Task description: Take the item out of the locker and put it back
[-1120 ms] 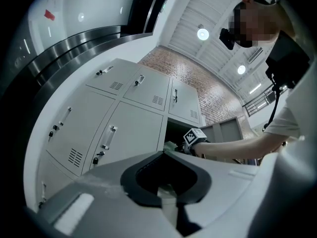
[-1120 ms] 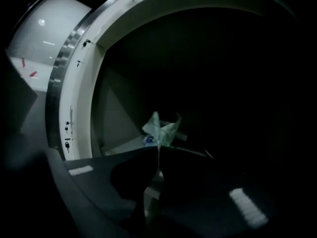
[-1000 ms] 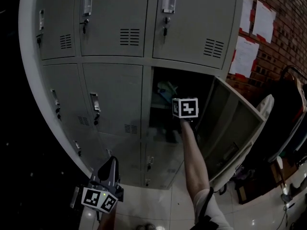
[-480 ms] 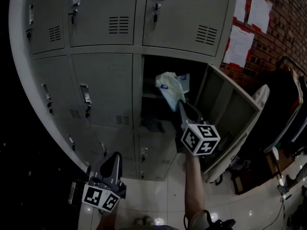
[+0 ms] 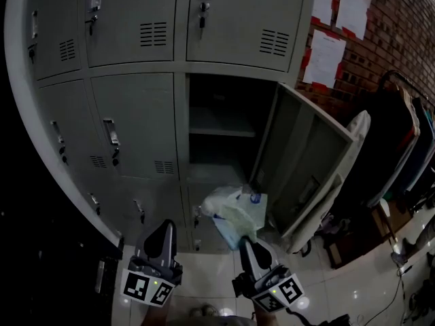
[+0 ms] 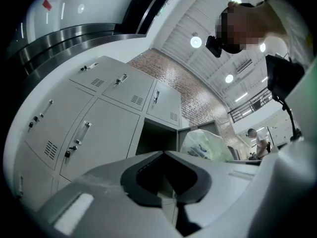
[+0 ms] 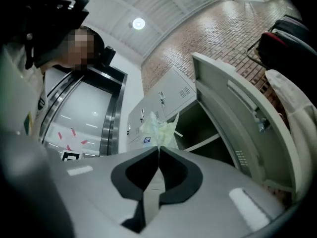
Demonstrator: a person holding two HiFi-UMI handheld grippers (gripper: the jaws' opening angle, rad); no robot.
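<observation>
The grey locker [image 5: 224, 124] in the middle row stands with its door [image 5: 306, 161] swung out to the right, and its shelf is bare. A pale green and white plastic bag [image 5: 234, 212] hangs out in front of the lower lockers, pinched at its bottom by my right gripper [image 5: 247, 245], which is shut on it. In the right gripper view the bag [image 7: 158, 129] sticks up from the closed jaw tips of that gripper [image 7: 158, 150]. My left gripper [image 5: 163, 227] is low at the left, shut on nothing. The left gripper view shows that gripper [image 6: 163, 152] with the bag [image 6: 208, 145] off to the right.
Closed grey lockers [image 5: 136, 124] fill the wall to the left and above. A brick wall with paper notices [image 5: 325, 56] is at the right. Dark clothing hangs on a rack [image 5: 401, 148] beyond the door. The floor [image 5: 353, 297] is pale tile.
My right gripper has drawn the bag out of the locker's upper shelf and down to a spot low in front of the lockers. The left gripper has hardly moved.
</observation>
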